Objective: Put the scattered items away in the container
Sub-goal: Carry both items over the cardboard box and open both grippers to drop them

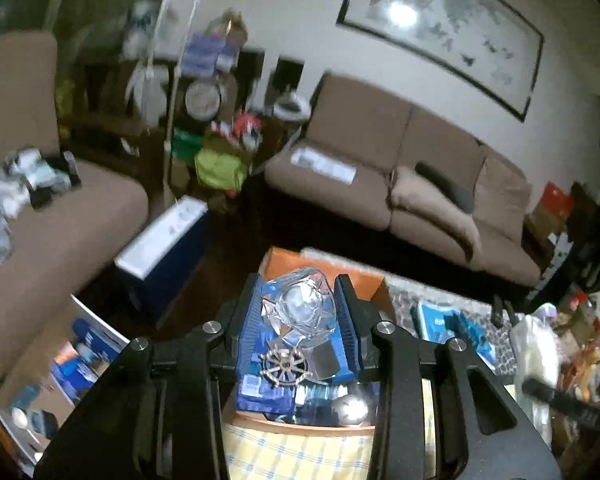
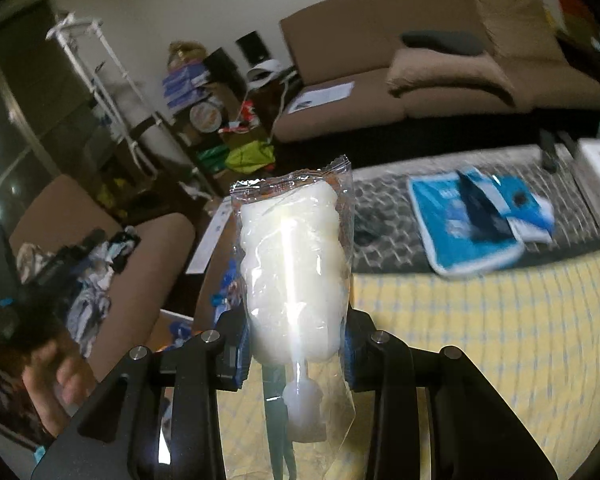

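Left hand-held gripper (image 1: pixel 300 312) clamps glass bottle (image 1: pixel 300 308) directly above box (image 1: pixel 324 270) (orange, part-filled). Right hand-held gripper (image 2: pixel 296 332) grips white packet (image 2: pixel 294 276), box at its left.

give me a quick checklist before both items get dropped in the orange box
1. Left gripper has its item: ok, fingers closed on a clear faceted glass piece.
2. Right gripper has its item: ok, fingers clamp a white item in a clear wrapper.
3. Left item is over the orange box: ok, the box shows directly beyond and below it.
4. Right item is over the box: not ok, only the yellow checked cloth lies ahead in the right wrist view.
5. Room left in the box: cannot tell, blue packets and a silver ball already fill the visible part.
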